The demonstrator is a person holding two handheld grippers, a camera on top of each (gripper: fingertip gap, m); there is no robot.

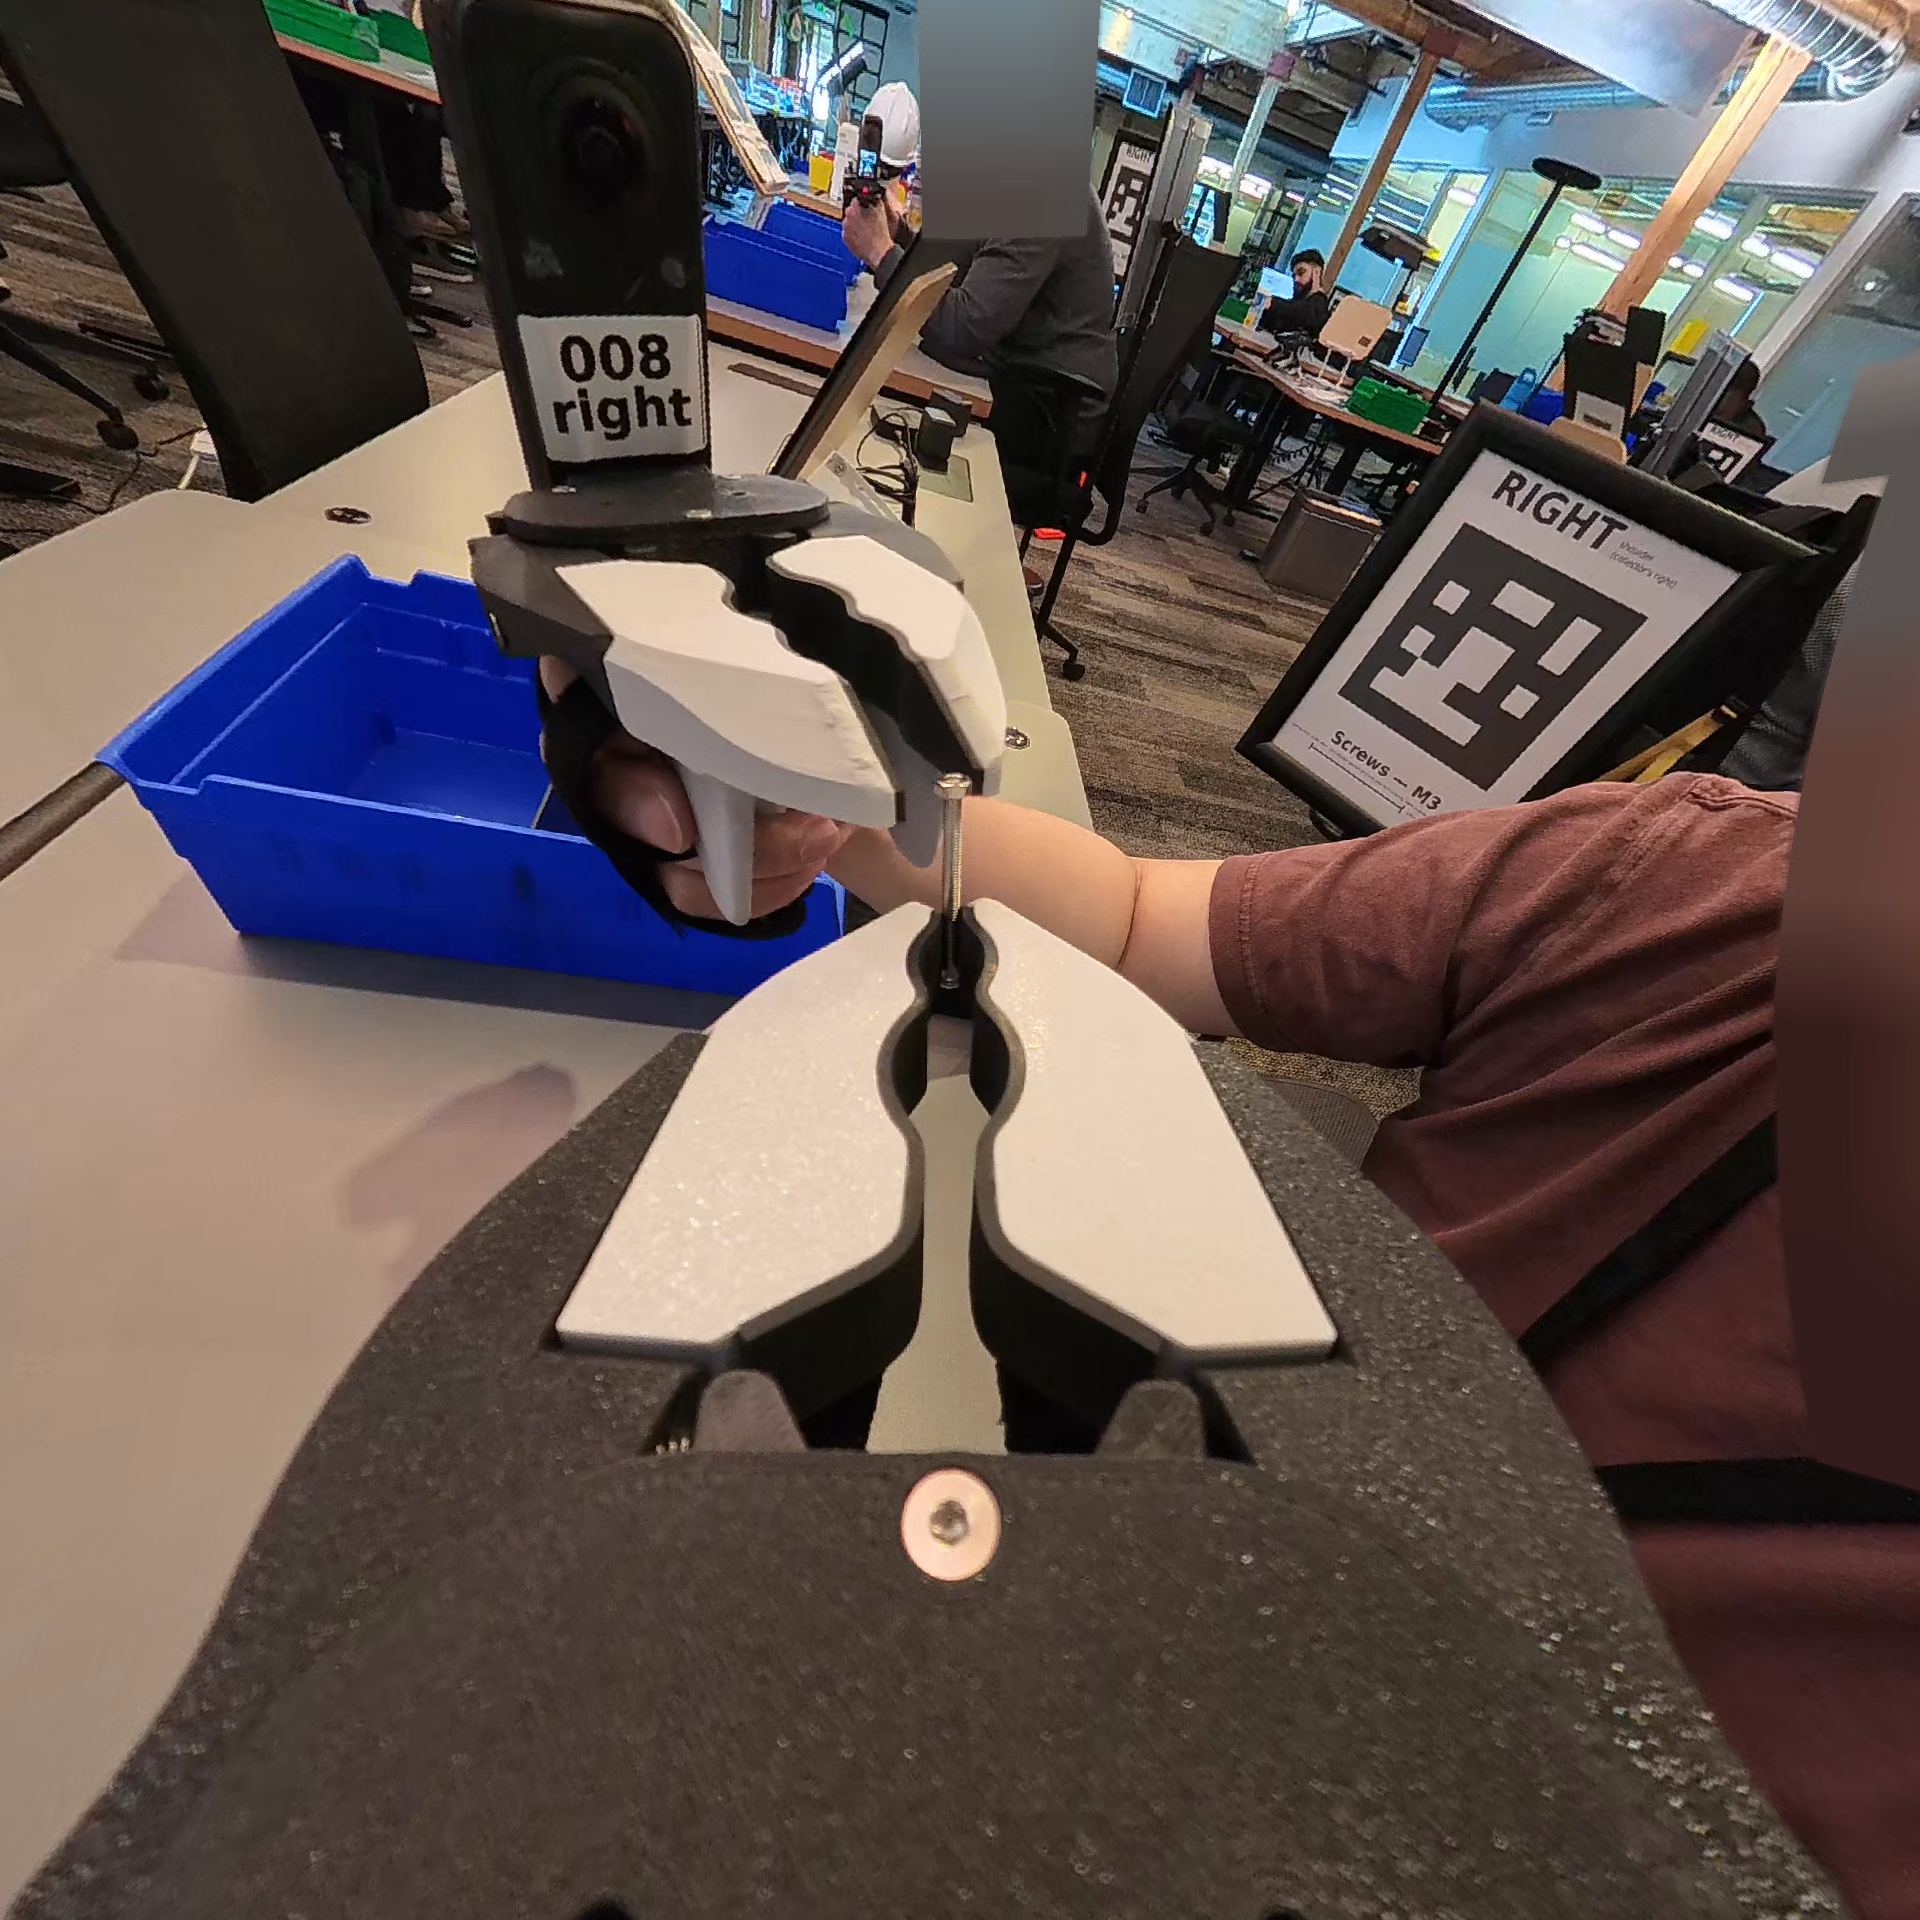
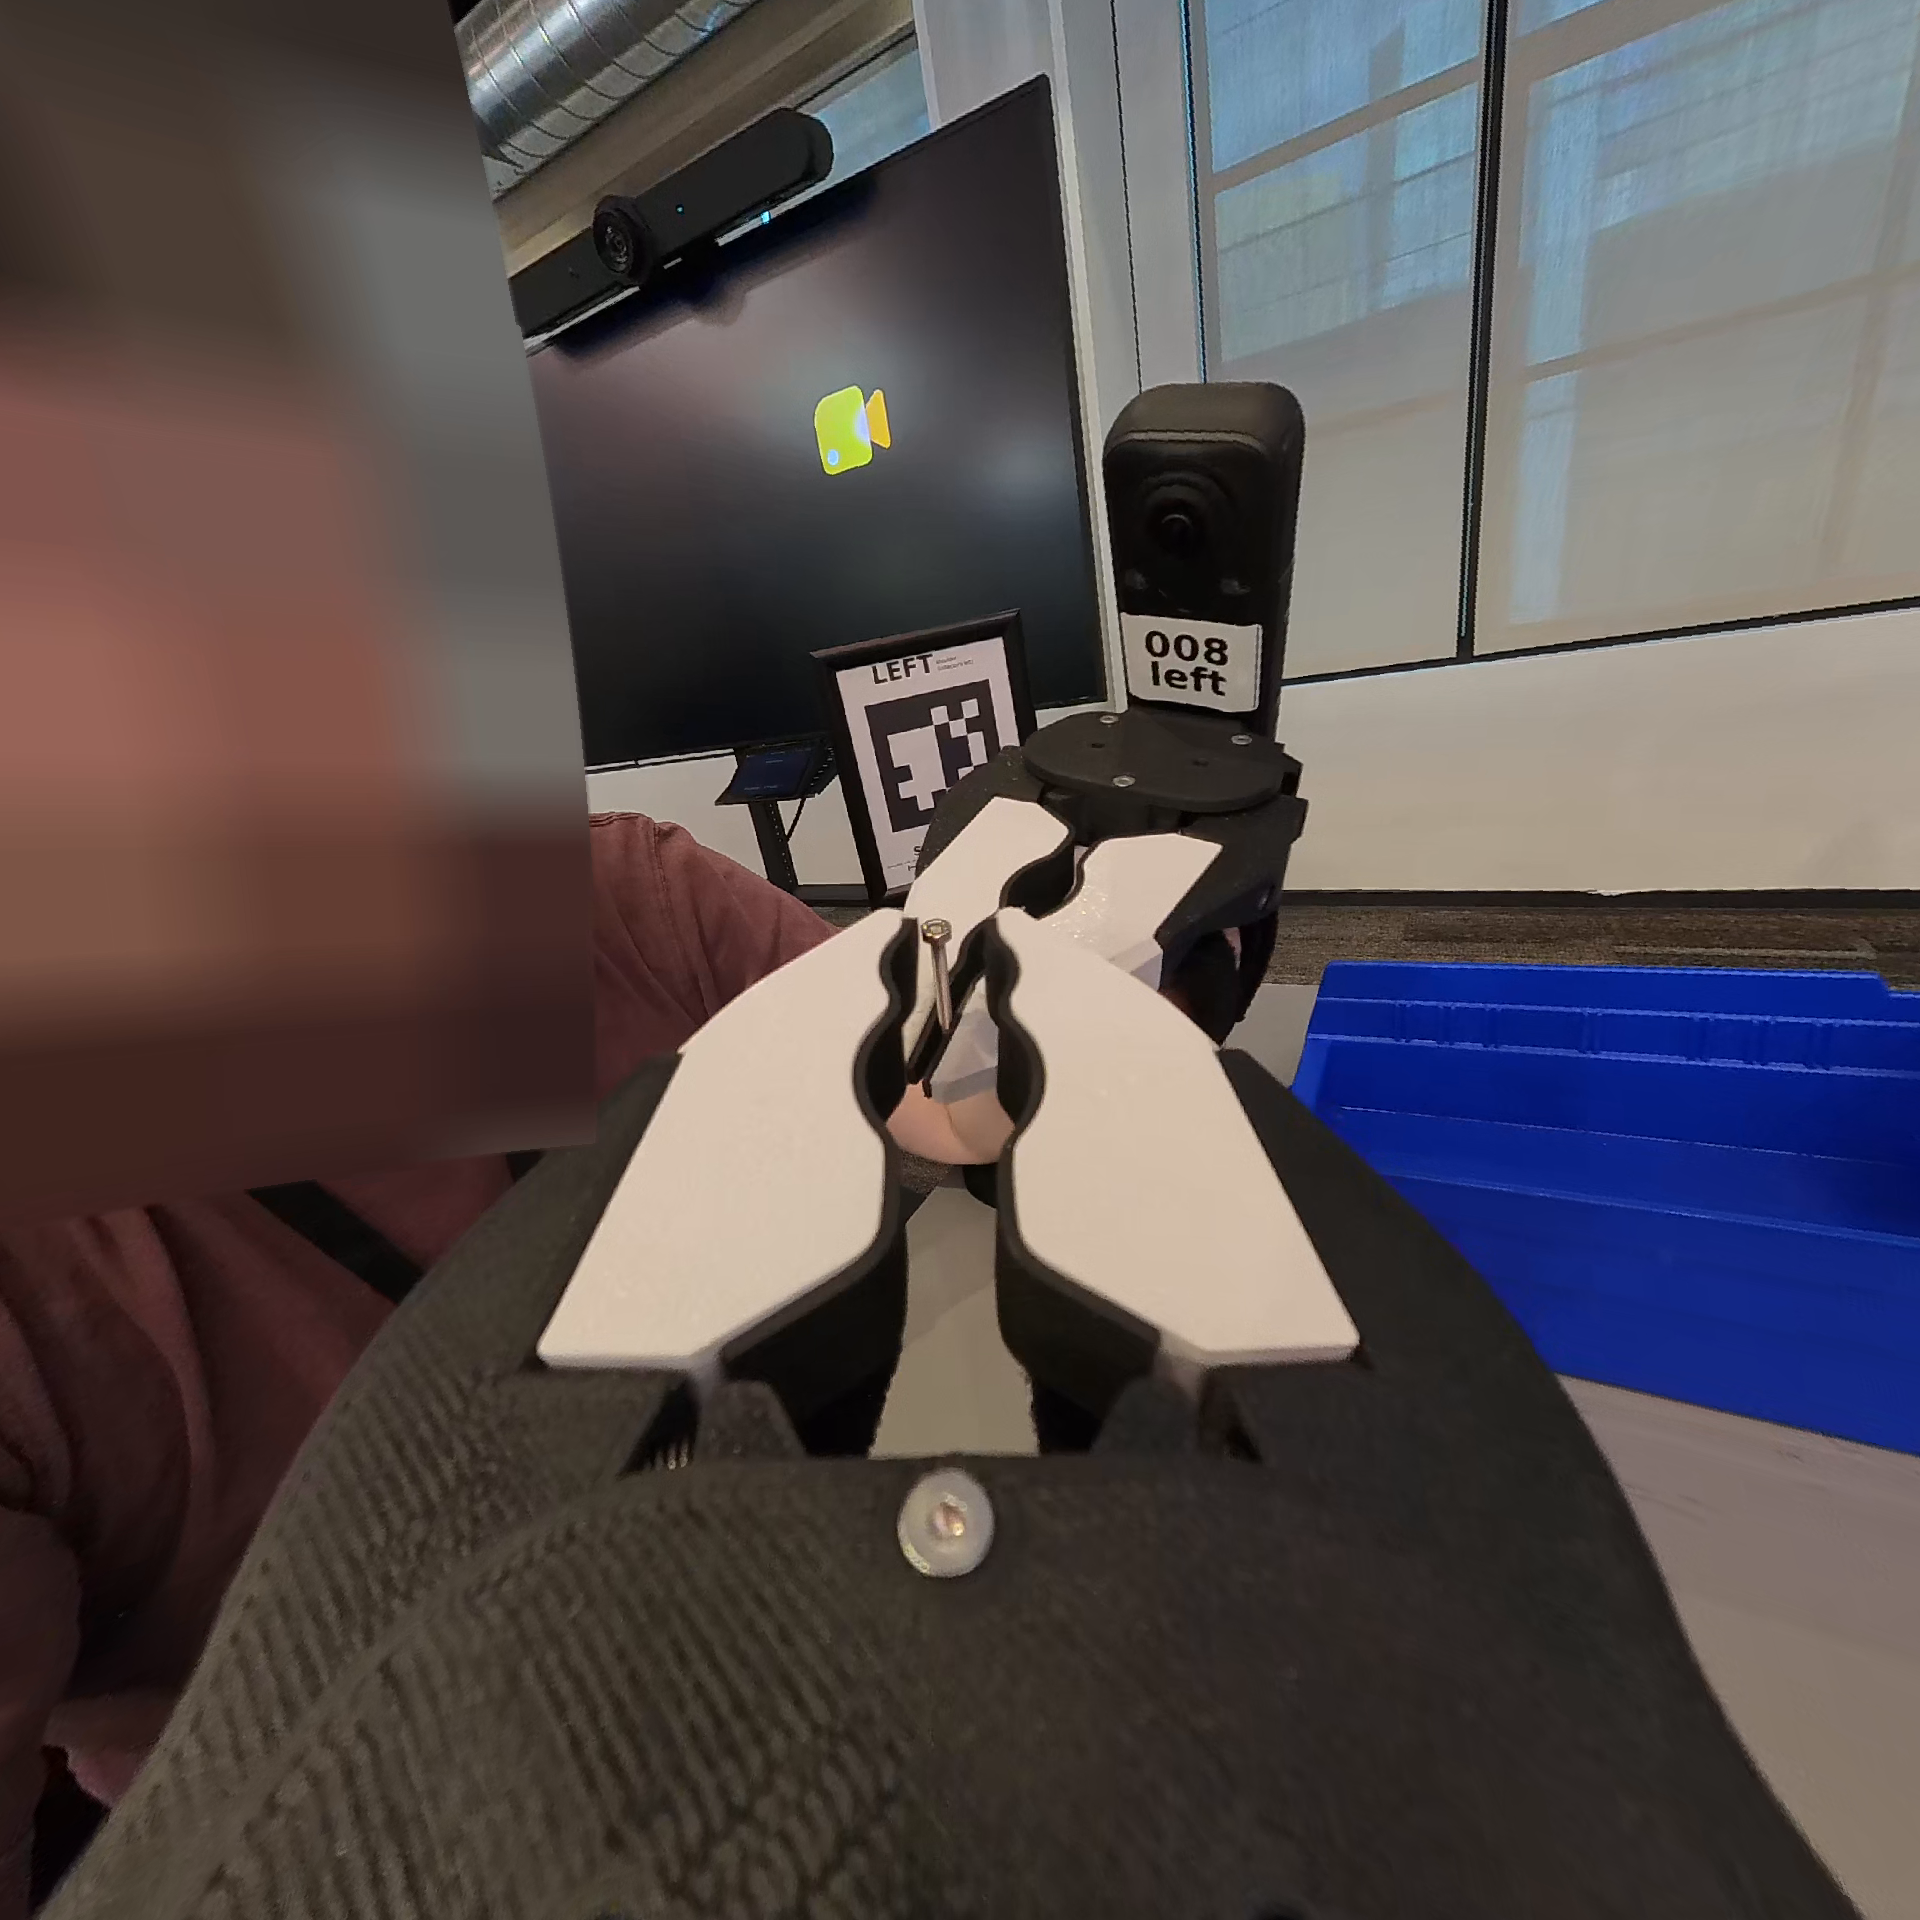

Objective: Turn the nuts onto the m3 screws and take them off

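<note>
Hand-held gripper on our left (image 1: 951, 935) is pinched shut on the lower end of a long m3 screw (image 1: 951, 873), which stands pretty much upright with its head at the top. Our right hand-held gripper (image 1: 935, 800) sits just above, tilted down, its fingertips right at the screw head; from the left wrist view they look closed together there, but we can't tell for sure whether they're actually clamping the head. From the right wrist view the same screw (image 2: 938, 971) shows between the right gripper's tips (image 2: 940, 961), with the left one (image 2: 956, 966) coming in from behind. We can't make out a nut anywhere on the screw, it's too small to tell.

Both sit above a pale grey surface (image 1: 208, 1143). A blue bin (image 1: 343, 748) rests on it just behind the right gripper. Off to the side stands a framed marker sign (image 1: 1496, 634), and the other view has a second framed sign (image 2: 930, 748) in front of a dark monitor (image 2: 810, 468).
</note>
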